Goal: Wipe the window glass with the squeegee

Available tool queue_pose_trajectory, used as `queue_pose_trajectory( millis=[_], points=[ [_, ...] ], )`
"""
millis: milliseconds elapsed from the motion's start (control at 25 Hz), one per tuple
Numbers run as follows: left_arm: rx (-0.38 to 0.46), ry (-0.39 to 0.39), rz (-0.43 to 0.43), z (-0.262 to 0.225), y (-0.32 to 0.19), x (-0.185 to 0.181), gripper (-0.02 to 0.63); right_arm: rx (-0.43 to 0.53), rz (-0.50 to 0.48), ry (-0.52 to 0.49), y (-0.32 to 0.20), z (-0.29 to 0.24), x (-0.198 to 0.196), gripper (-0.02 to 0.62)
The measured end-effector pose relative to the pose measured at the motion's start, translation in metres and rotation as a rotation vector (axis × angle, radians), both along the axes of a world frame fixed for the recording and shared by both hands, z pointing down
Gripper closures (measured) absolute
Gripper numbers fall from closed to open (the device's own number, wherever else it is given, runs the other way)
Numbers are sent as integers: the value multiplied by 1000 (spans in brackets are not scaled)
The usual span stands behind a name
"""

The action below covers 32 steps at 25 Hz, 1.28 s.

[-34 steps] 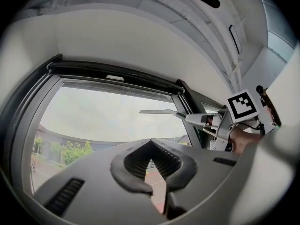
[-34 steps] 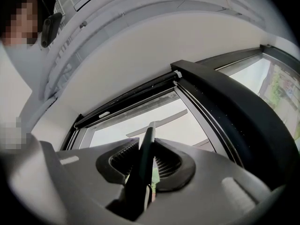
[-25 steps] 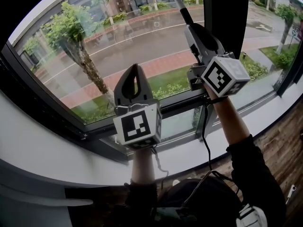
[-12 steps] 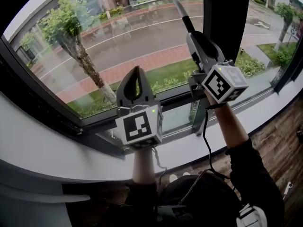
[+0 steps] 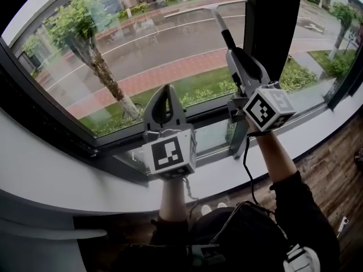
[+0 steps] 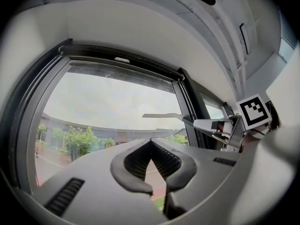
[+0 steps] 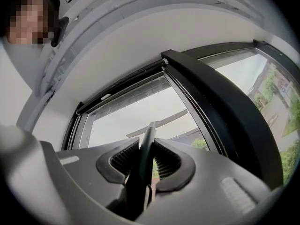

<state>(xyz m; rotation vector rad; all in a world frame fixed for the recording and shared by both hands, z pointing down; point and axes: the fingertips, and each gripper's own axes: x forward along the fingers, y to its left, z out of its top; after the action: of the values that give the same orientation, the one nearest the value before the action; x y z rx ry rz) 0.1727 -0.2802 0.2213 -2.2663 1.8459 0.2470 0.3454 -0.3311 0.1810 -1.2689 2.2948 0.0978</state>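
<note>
Here, the right hand-held gripper clamps the squeegee handle

Flat overcast daylight through the window backlights everything; fisheye edges curve and darken.

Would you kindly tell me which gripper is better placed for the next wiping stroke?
Right. The right gripper is shut on the squeegee, whose blade is up at the glass; the left gripper is shut, empty and lower.

head view: down at window | L/R gripper views: up along jaws, same window
</note>
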Motion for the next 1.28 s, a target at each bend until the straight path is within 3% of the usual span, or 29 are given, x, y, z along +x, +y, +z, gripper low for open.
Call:
queue_pose_trajectory(
  millis=[1280],
  points=[
    [-159,12,-49,97,5,-15,604,-245,17,24,8,143,-1,497]
  ],
)
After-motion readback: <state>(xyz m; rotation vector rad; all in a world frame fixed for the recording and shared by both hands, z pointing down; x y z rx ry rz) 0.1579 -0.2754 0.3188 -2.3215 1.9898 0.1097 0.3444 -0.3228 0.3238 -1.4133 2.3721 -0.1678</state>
